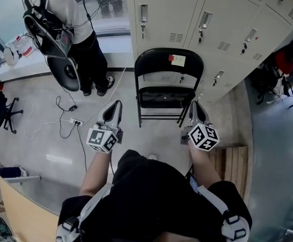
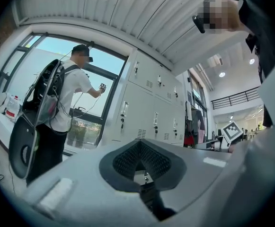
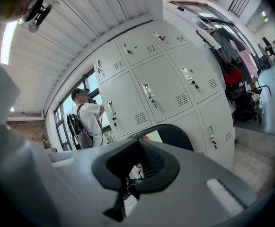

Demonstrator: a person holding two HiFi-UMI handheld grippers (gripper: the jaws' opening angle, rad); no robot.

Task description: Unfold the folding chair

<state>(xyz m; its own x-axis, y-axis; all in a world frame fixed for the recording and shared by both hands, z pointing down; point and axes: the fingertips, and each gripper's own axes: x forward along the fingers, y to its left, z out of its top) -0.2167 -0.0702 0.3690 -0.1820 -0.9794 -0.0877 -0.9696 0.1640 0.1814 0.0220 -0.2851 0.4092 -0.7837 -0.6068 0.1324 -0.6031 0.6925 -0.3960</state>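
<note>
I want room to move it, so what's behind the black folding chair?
A row of grey lockers stands right behind the folding chair. Its backrest covers part of the lower doors; whether they touch is hidden.

folding chair (image 1: 156, 67): 1 | grippers: 2, left gripper (image 1: 117, 106), right gripper (image 1: 194, 106) | people (image 1: 68, 9) (image 1: 151, 195): 2 | pallet (image 1: 232, 163): 1

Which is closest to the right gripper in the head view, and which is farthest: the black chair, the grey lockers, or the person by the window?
Starting from the right gripper:
1. The black chair, just ahead and a little to its left.
2. The grey lockers, standing behind the chair.
3. The person by the window, far off to the left.
</note>
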